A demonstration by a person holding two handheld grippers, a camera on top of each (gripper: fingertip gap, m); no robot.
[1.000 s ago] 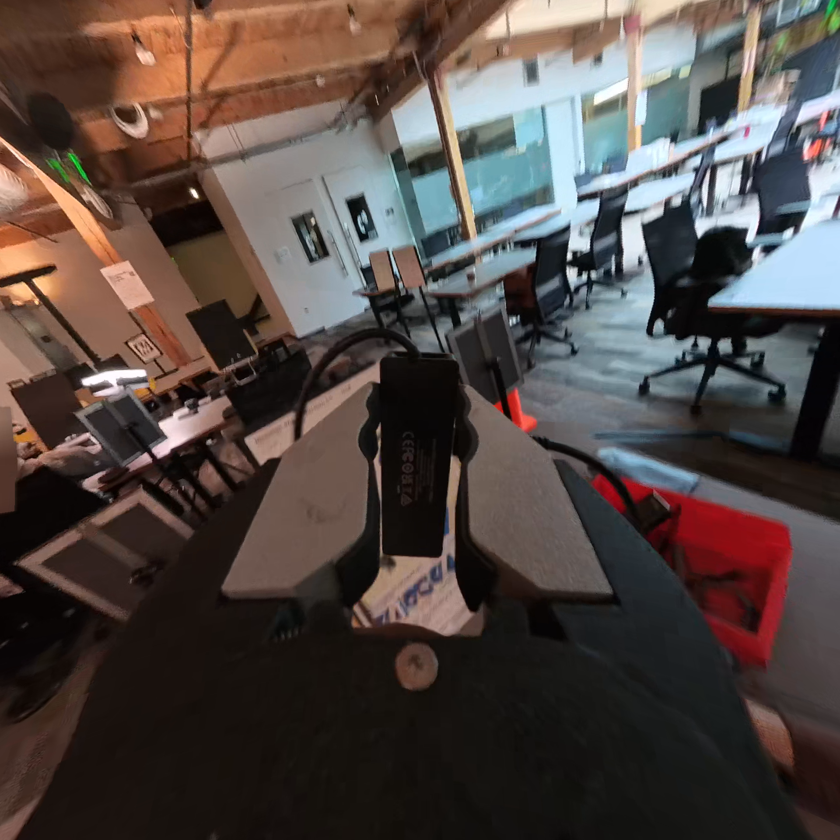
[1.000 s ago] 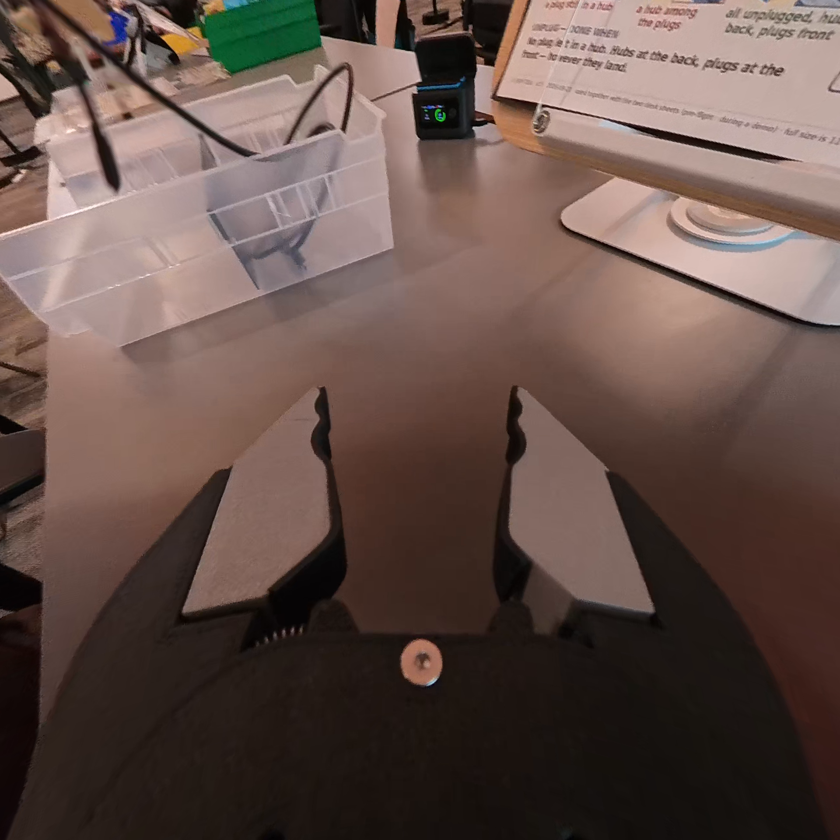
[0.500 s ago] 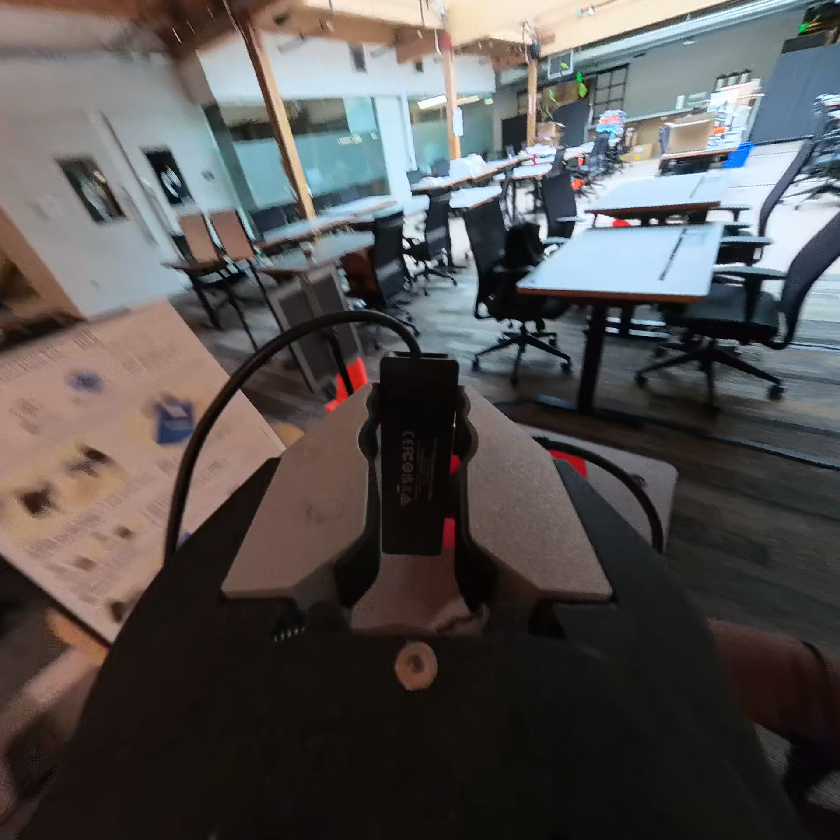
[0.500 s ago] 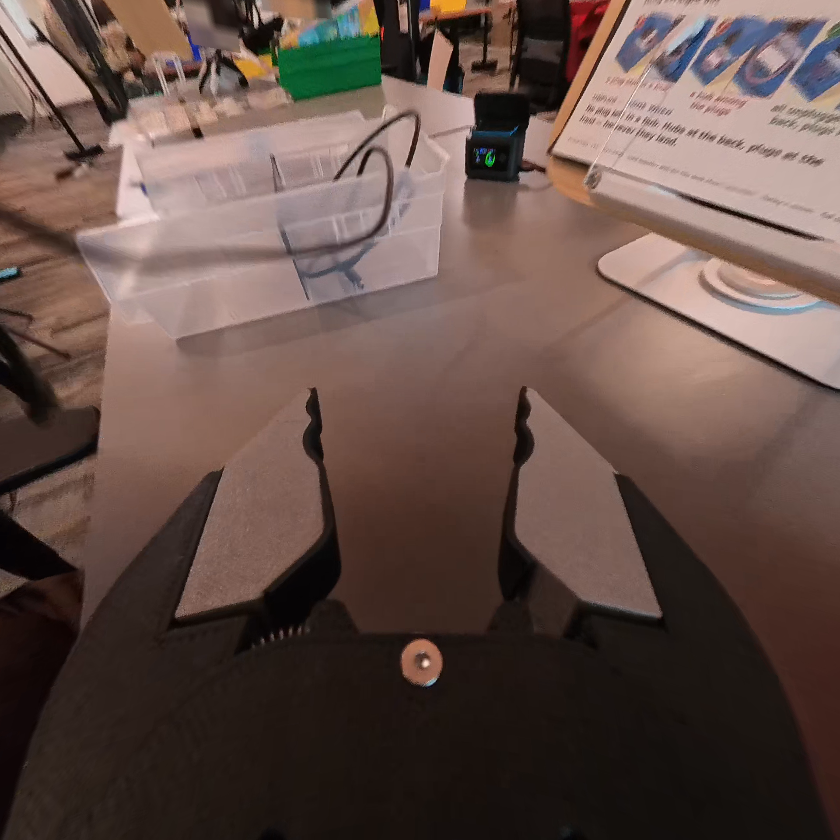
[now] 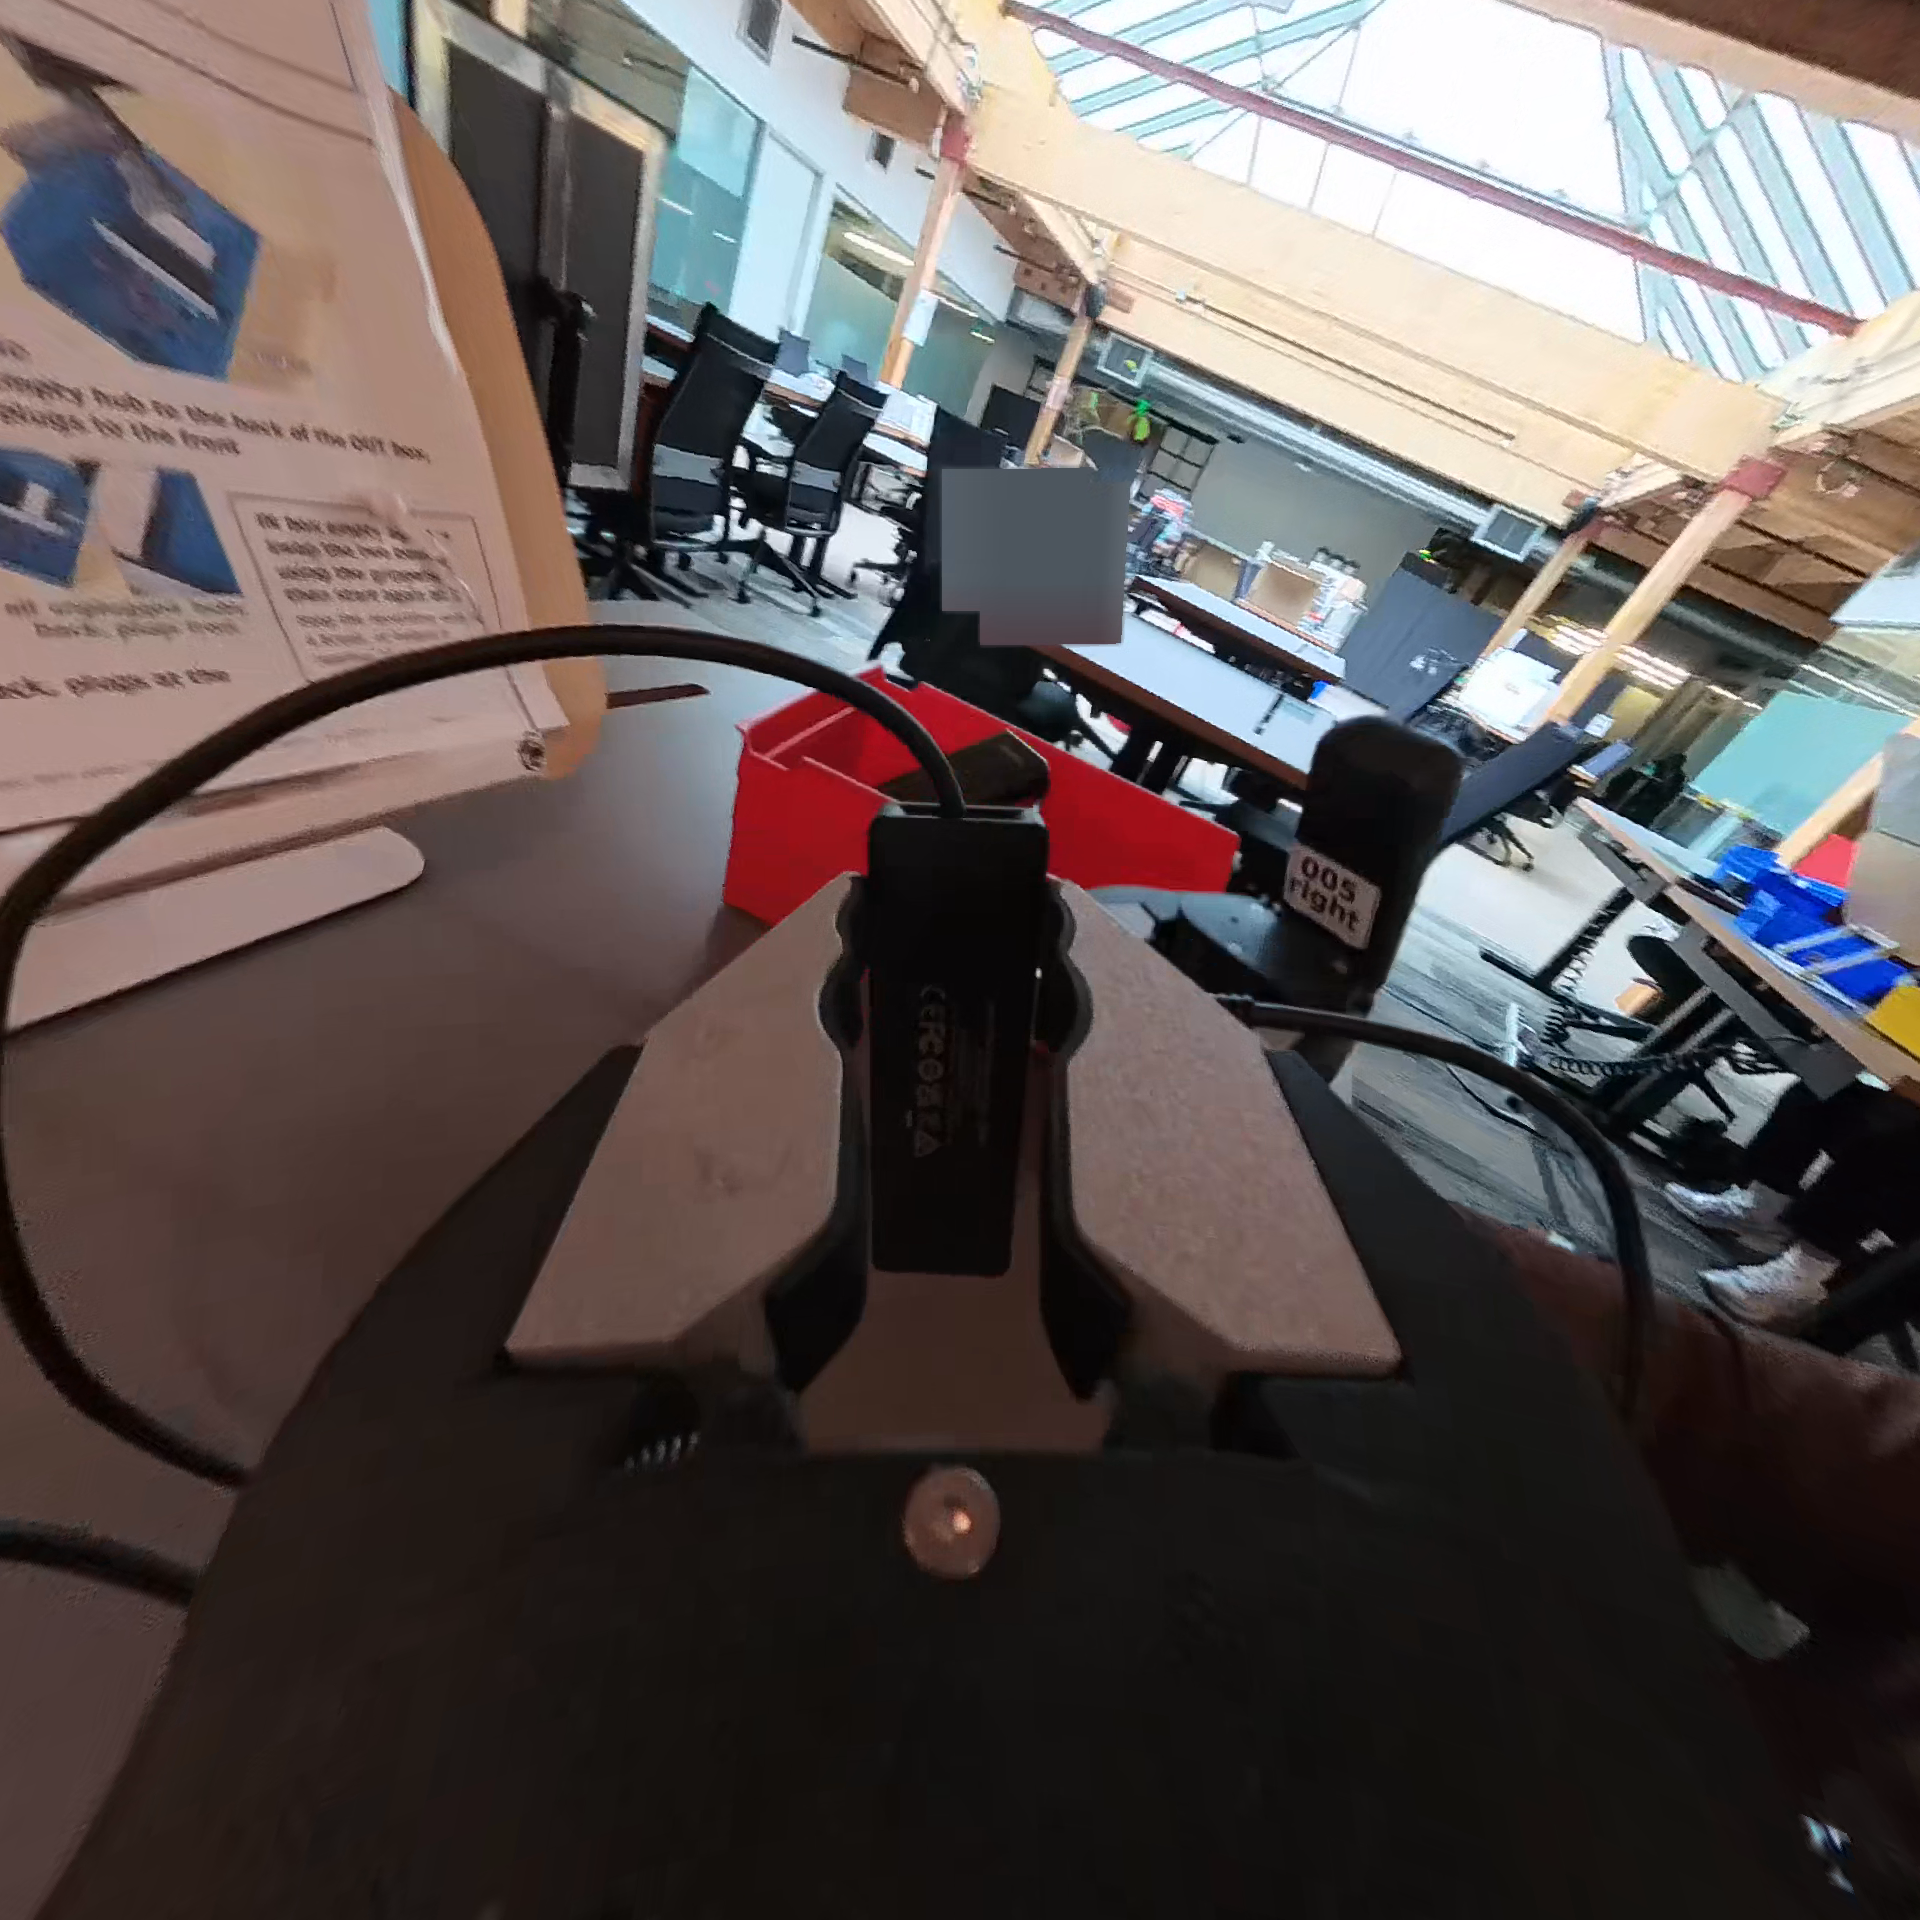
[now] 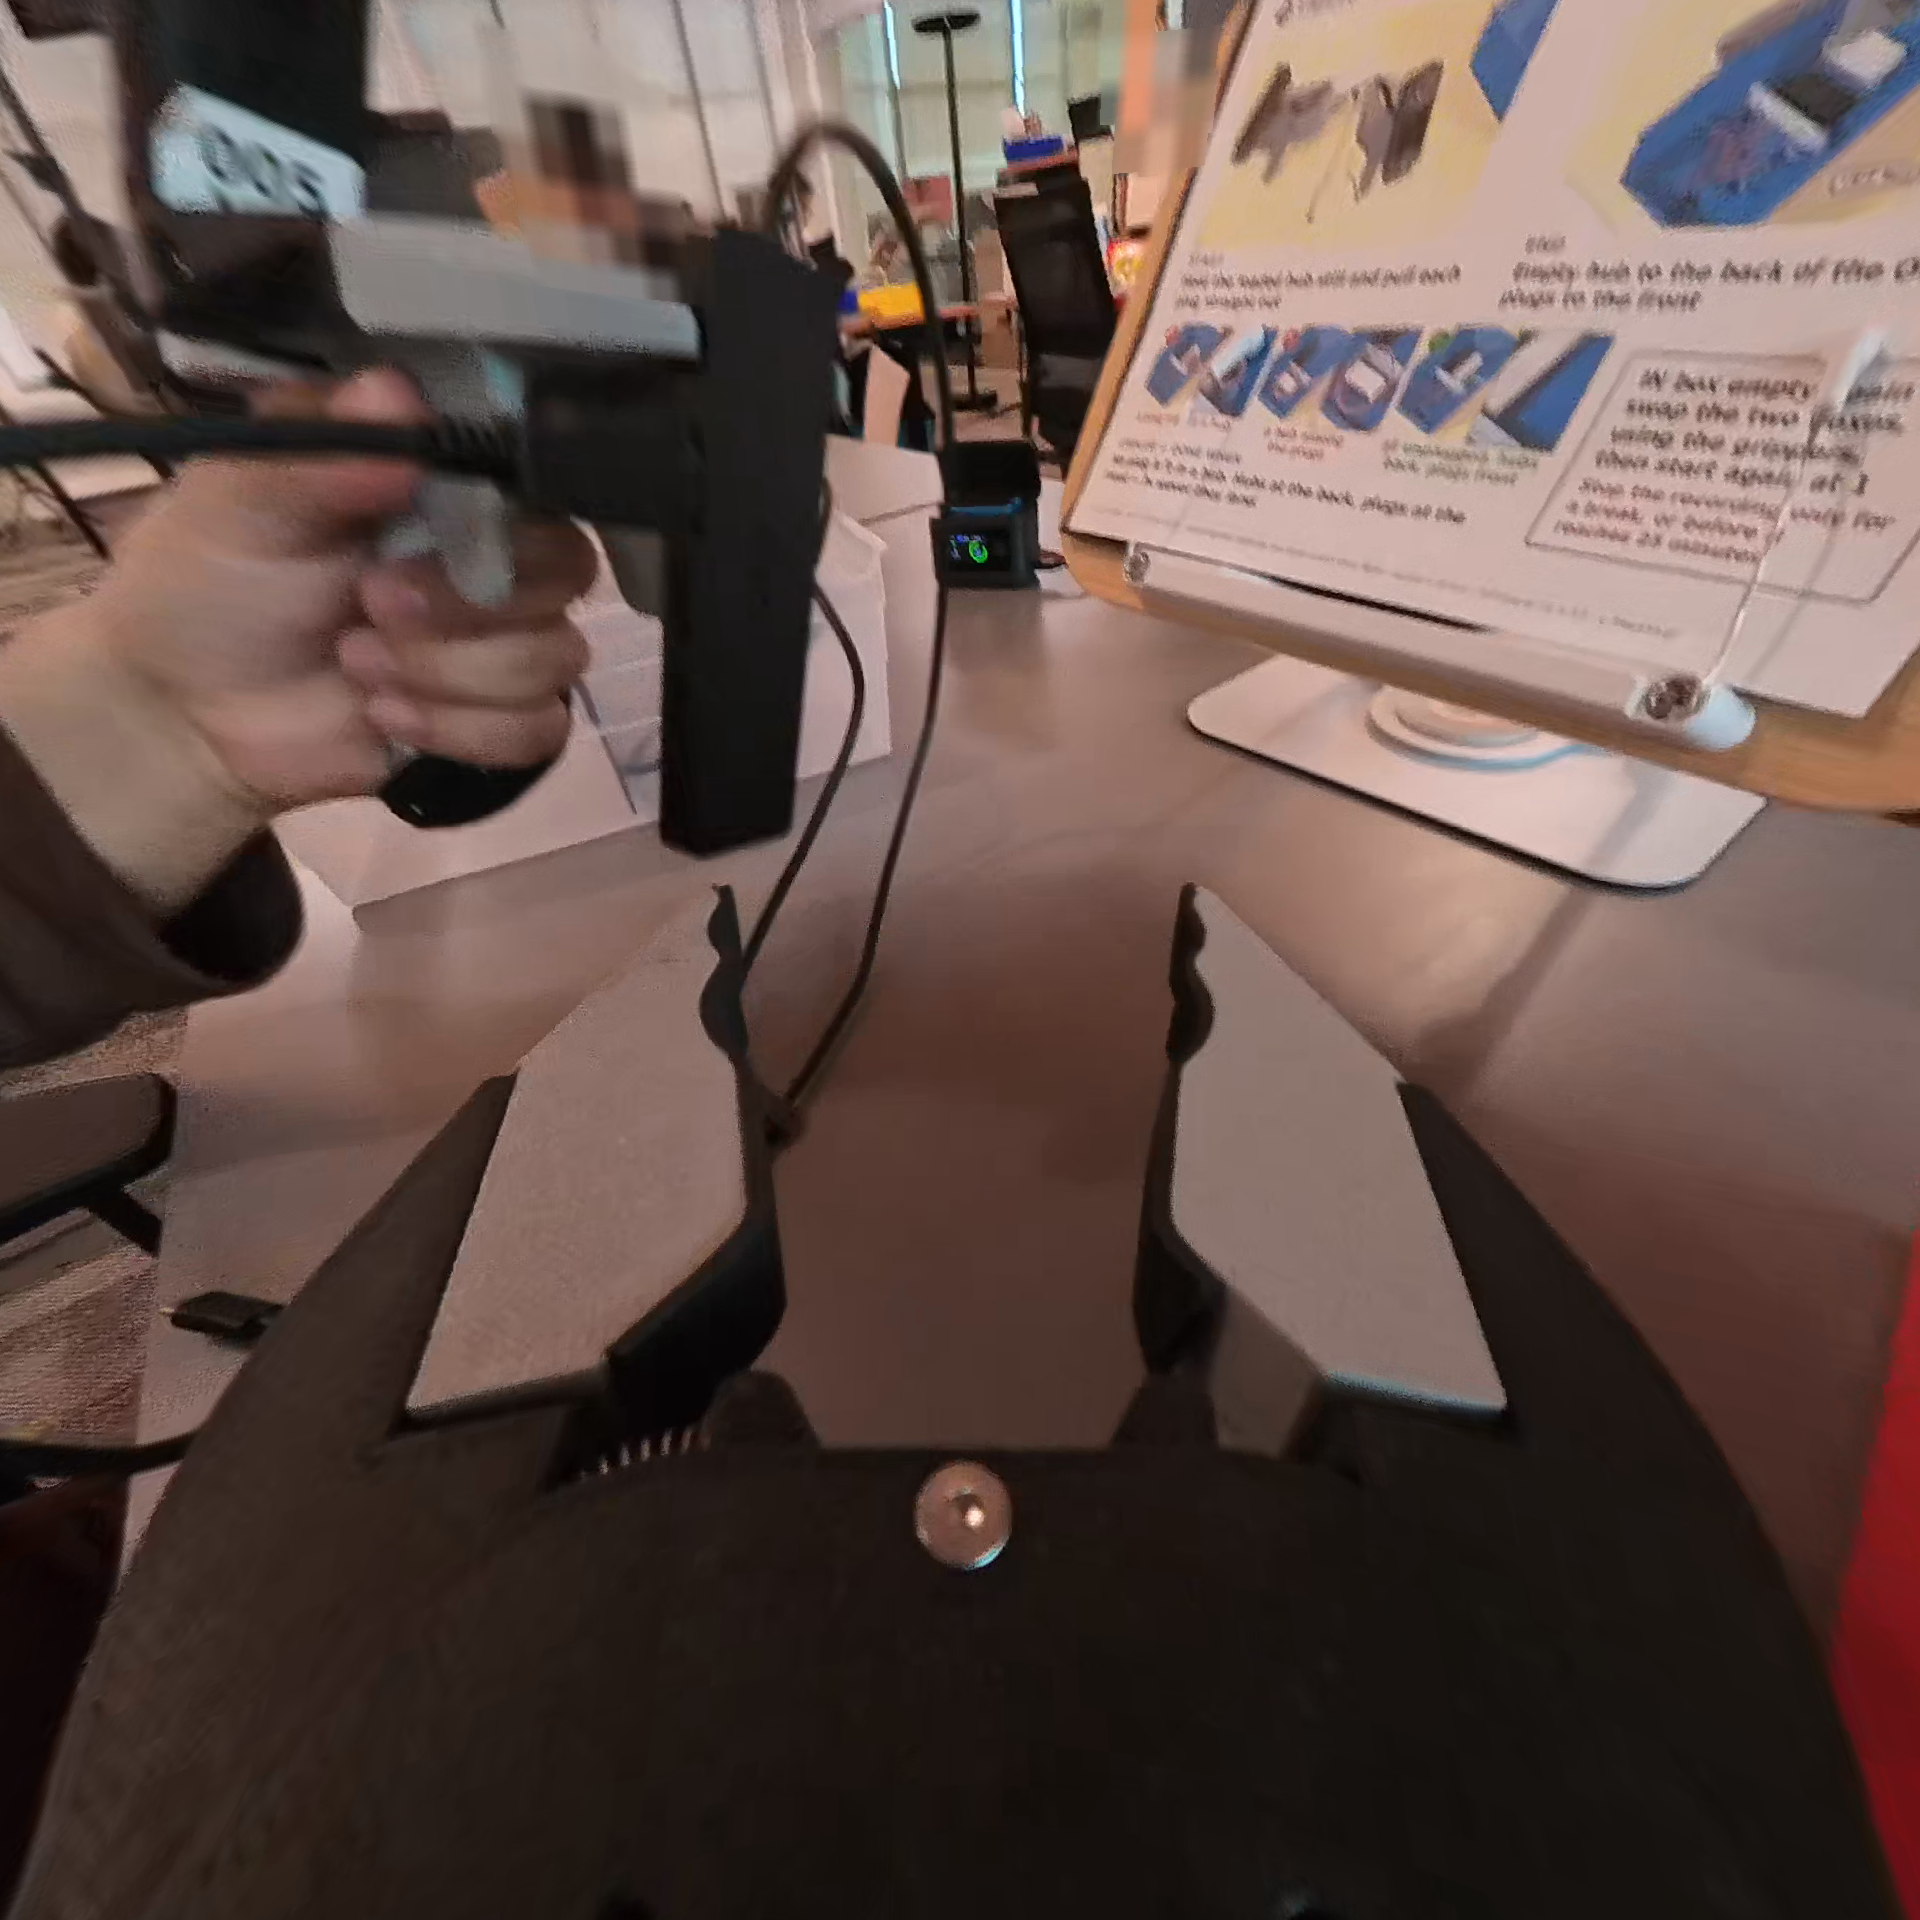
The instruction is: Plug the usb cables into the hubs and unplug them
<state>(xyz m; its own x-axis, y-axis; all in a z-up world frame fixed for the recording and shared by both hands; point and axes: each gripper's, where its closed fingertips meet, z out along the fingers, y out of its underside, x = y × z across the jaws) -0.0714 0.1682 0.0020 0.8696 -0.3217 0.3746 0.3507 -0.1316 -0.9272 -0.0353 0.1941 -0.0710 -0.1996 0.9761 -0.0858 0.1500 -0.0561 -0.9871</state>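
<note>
A dark table (image 6: 1039, 790) carries a red bin (image 5: 821, 790), stand base (image 6: 1455, 769) and clear box (image 6: 852, 665).

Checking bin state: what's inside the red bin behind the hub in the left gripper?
In the left wrist view, one dark block-shaped item pokes above the red bin's rim. The left gripper and its black hub cover the bin's near part; the floor is hidden.

Skylit office: timber beams (image 5: 1351, 343), desks (image 5: 1226, 675), black chairs (image 5: 707, 468).
</note>
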